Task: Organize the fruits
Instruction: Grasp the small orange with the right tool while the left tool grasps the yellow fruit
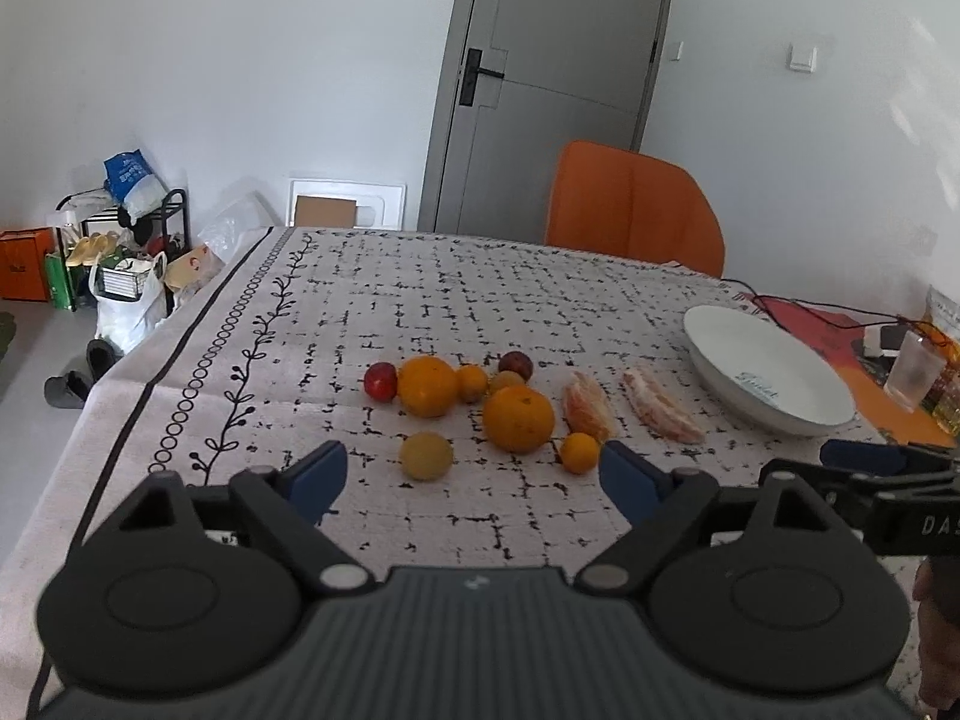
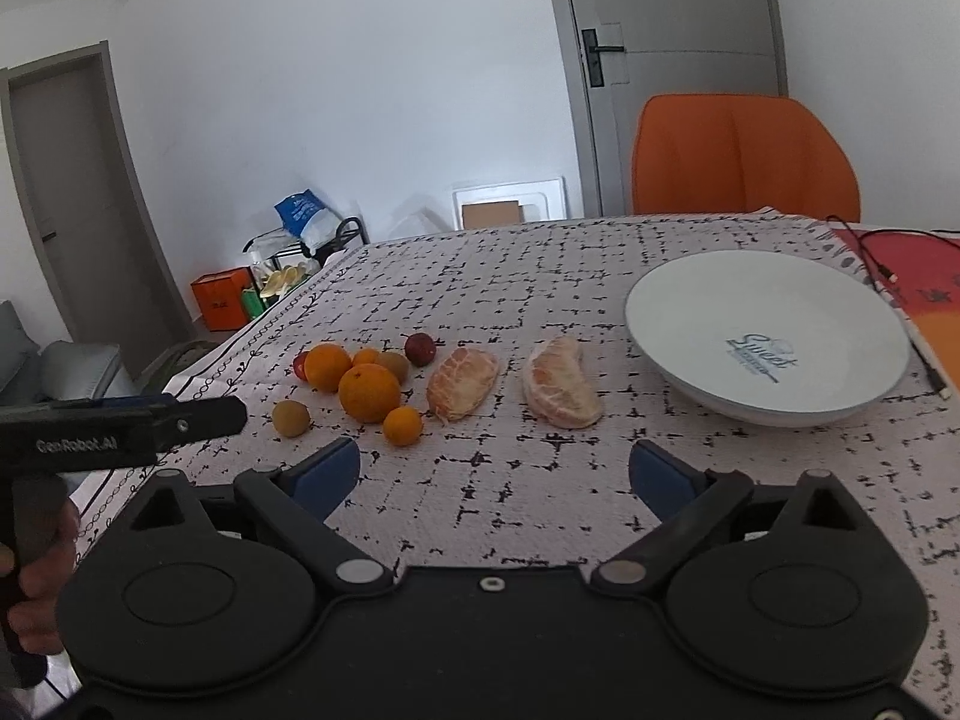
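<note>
The table (image 1: 420,300), under a grid-print cloth, carries all task items. Behind it stands an orange chair (image 2: 744,156).

The white plate (image 2: 768,312) sits empty at the right side of the table. Its position, well apart from the loose fruit, suggests it is the collection point.

The fruit lies in 1 loose cluster left of the plate:
- 2 oranges (image 1: 519,420), the largest items, close together at the cluster centre.
- 2 peeled citrus pieces (image 2: 561,384), lying between the cluster and the plate, hence nearest the plate.
- 2 small oranges (image 1: 580,452), 1 just in front of the big oranges, 1 between them.
- 2 yellow-green fruits (image 1: 426,455), 1 apart at the front, 1 tucked behind the oranges.
- 2 dark red fruits (image 1: 380,381), at the back and far-left edge; their type is hard to read at this range.

The left gripper (image 1: 474,471) hangs over the near cloth, jaws spread wide and empty, aimed at the cluster. The front yellow-green fruit and the front small orange lie just beyond its fingertips.

The right gripper (image 2: 495,471) is likewise wide and empty, aimed toward the peeled pieces. Each gripper thus faces the fruit on its own side, probably to avoid crossing.
</note>
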Demonstrator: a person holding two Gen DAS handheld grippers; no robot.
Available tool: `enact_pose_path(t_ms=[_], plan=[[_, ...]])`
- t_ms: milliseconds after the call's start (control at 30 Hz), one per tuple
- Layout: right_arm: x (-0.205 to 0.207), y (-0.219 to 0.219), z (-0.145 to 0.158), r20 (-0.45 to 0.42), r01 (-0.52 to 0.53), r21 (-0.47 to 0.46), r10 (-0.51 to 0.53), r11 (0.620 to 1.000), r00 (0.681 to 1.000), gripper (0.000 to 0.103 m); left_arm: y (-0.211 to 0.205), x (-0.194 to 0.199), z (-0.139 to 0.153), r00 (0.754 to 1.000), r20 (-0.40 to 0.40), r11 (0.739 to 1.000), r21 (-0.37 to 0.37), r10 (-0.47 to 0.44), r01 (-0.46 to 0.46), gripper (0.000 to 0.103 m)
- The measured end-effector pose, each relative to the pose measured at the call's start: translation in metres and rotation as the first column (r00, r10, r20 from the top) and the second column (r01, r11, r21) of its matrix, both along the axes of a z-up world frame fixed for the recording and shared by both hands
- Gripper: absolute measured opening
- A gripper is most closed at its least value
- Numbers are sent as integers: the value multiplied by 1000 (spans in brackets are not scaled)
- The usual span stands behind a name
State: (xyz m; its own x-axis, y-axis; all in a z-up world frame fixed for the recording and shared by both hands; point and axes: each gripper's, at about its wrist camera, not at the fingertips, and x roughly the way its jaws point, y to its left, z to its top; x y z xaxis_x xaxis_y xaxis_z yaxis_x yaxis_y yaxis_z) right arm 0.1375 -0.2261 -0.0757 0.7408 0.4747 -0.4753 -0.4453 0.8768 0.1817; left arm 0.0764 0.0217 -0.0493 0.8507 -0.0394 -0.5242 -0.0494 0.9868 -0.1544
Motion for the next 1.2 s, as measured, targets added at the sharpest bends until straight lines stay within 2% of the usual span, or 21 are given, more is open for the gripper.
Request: enact_pose_path(t_ms=[267,500,700,800,833,900,1067,1200], plan=[[17,16,-8,-29,-36,-6,36,999,999,82,7,20,-14,999,-38,1000,-15,18,-18,69],[29,29,-14,-61,-72,-13,72,997,996,75,9,35,-24,998,-63,1000,-15,26,-27,64],[41,40,-21,-85,-88,-21,86,996,993,68,13,52,-34,995,-88,998,-27,51,-54,52],[46,45,-23,-93,-94,-22,91,995,991,67,17,56,-40,993,-100,997,-41,64,-69,42],[47,46,-23,-96,-98,-23,95,995,991,67,17,57,-41,993,-100,996,-47,66,-71,34],[50,51,-24,-102,-110,-30,106,994,989,61,19,57,-42,993,-99,996,-55,69,-74,26],[59,66,-29,-119,-138,-40,132,990,984,56,21,56,-40,994,-92,994,-82,66,-74,26],[66,76,-35,-130,-146,-49,139,988,982,46,22,55,-40,994,-91,993,-96,63,-72,26]])
